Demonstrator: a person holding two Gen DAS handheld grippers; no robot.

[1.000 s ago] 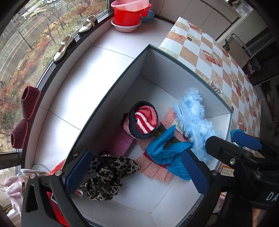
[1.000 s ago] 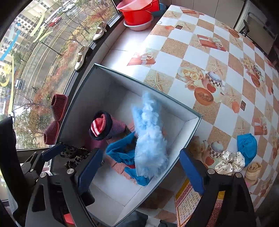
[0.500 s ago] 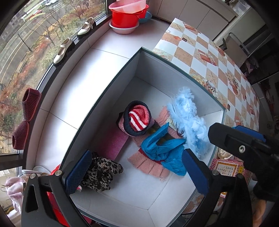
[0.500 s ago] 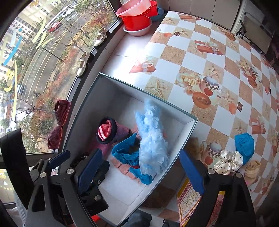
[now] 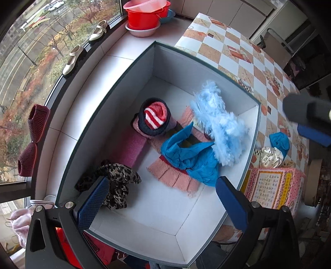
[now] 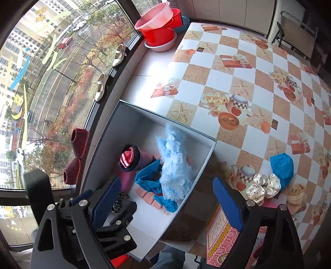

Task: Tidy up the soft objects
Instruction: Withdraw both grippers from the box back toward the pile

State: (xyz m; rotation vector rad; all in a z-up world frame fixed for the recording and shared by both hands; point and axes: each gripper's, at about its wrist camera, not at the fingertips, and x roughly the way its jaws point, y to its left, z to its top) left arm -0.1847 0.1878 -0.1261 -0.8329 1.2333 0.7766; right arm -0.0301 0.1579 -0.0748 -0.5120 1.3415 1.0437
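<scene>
A white box (image 5: 157, 62) (image 6: 209, 153) holds a leopard-print cloth (image 5: 120, 178), a red-striped knit roll (image 5: 155, 118) (image 6: 129, 158), a blue cloth (image 5: 186, 153) (image 6: 149, 178), a fluffy light-blue piece (image 5: 219, 122) (image 6: 173, 165) and a pink towel (image 5: 173, 178). On the table lie a blue cloth (image 6: 282, 165) (image 5: 279, 140), a cream dotted scrunchie (image 6: 264, 186) (image 5: 269, 157) and a beige cloth (image 6: 295, 194). My left gripper (image 5: 161, 202) is open and empty above the box's near end. My right gripper (image 6: 165, 207) is open and empty above the box's right wall.
Red and pink basins (image 6: 159, 29) (image 5: 144, 14) stand at the far end of the sill. Cream shoes (image 6: 101, 87) and maroon slippers (image 5: 33, 140) sit along the window. A pink patterned box (image 5: 273, 186) (image 6: 221, 235) lies at the table's near edge. The checkered tablecloth (image 6: 258, 82) spreads to the right.
Both grippers have risen and pulled back from the box, so it looks smaller. The right gripper has shifted right toward the table. The leopard cloth lies where it was.
</scene>
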